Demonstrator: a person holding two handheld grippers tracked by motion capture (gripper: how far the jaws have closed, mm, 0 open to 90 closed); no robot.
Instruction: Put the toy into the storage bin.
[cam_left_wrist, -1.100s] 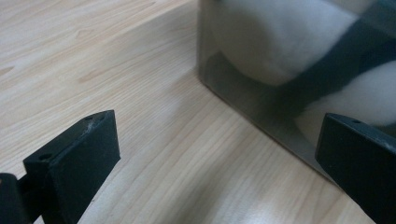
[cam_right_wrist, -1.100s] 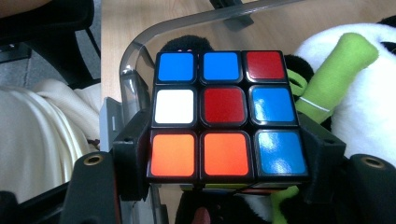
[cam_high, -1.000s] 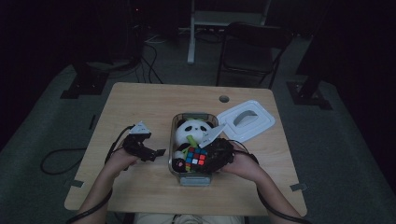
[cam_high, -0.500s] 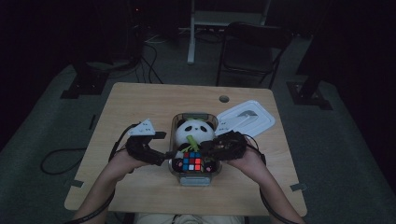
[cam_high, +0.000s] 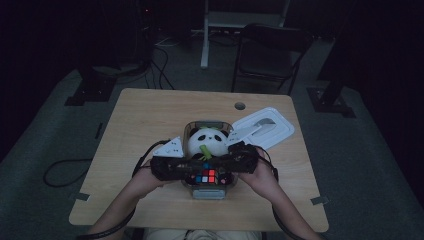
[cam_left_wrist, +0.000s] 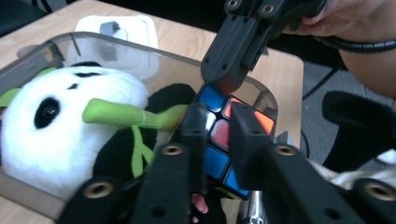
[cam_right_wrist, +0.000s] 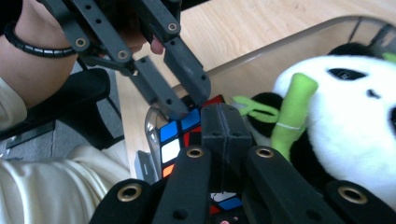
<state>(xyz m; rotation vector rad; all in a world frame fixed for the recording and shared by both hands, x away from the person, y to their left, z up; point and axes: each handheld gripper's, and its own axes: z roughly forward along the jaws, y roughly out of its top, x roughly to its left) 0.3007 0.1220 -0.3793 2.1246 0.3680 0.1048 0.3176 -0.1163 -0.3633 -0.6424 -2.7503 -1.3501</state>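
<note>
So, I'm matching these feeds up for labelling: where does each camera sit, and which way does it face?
High view: above the person's side, looking forward and down on the table; forearms and both claws show.
Left gripper view: on the left claw, looking across the cube at the right claw.
Right gripper view: on the right claw, facing the left claw.
Shared: panda, cube, clear bin.

This looks like a dark lab room: a wooden bench (cam_high: 150, 115) on grey carpet (cam_high: 45, 145), floor cables (cam_high: 160, 70), and equipment stands (cam_high: 90, 90).
</note>
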